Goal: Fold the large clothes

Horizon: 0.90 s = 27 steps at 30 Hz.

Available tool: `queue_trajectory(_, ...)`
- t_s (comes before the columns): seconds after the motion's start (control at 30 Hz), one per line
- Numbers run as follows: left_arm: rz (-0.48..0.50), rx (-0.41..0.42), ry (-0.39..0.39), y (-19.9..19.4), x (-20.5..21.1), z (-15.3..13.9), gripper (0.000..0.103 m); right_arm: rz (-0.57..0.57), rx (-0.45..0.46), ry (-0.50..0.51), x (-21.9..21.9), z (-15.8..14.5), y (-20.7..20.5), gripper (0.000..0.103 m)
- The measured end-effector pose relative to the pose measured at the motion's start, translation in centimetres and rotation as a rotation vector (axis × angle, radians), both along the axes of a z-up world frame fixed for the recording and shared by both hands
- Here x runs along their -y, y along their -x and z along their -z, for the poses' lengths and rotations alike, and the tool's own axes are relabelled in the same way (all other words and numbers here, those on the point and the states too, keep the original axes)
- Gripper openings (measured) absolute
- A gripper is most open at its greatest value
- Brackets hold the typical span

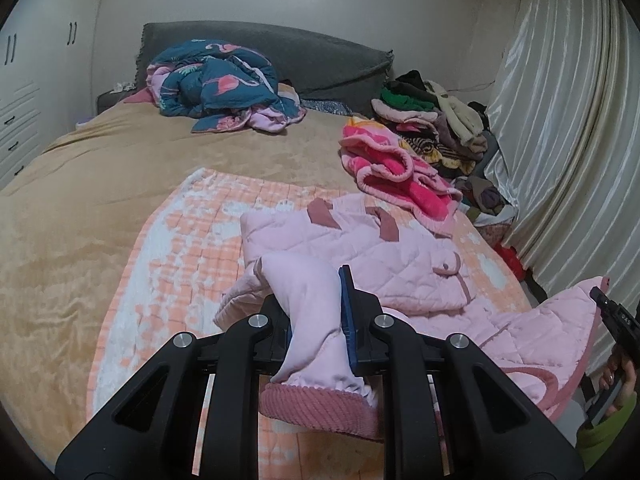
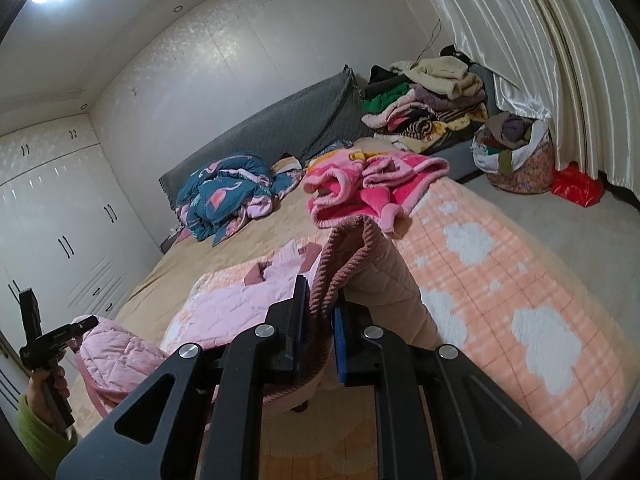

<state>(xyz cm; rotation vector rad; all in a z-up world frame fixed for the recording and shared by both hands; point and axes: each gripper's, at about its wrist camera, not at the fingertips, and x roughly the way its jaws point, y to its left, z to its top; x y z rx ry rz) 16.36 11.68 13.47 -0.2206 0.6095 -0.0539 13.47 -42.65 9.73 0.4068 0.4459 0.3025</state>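
We are lifting the pink jacket (image 1: 360, 248) off the bed (image 1: 80, 200), left tongs (image 1: 316, 312) clamping its sleeve, right tongs (image 2: 320, 320) its hem at 3 o'clock; uneven lifting could skew the fold.

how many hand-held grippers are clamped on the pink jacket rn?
2. The left hand-held gripper is shut on the pink jacket at a sleeve just above the ribbed cuff; the right hand-held gripper is shut on its ribbed edge trim.
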Motion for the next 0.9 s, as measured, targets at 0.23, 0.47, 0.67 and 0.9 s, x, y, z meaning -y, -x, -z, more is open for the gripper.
queue_trajectory(0.23,-0.009,0.01,-0.001,-1.3,-0.2,-0.9,0.011,0.013,0.004,-0.006,0.3,-0.8,-1.1,0.011)
queue_trajectory(0.47,-0.024,0.015,-0.008,-2.4,-0.5,-1.4,0.011,0.028,0.009,-0.004,0.2,-1.6,-2.5,0.011)
queue_trajectory(0.67,-0.047,0.023,-0.024,-4.1,-0.9,-1.7,0.011,0.04,0.007,0.006,0.0,-2.3,-4.5,0.011)
queue_trajectory(0.9,-0.07,0.031,-0.049,-5.7,-1.3,-1.2,0.011,0.045,0.001,0.03,-0.6,-2.5,-7.6,0.011)
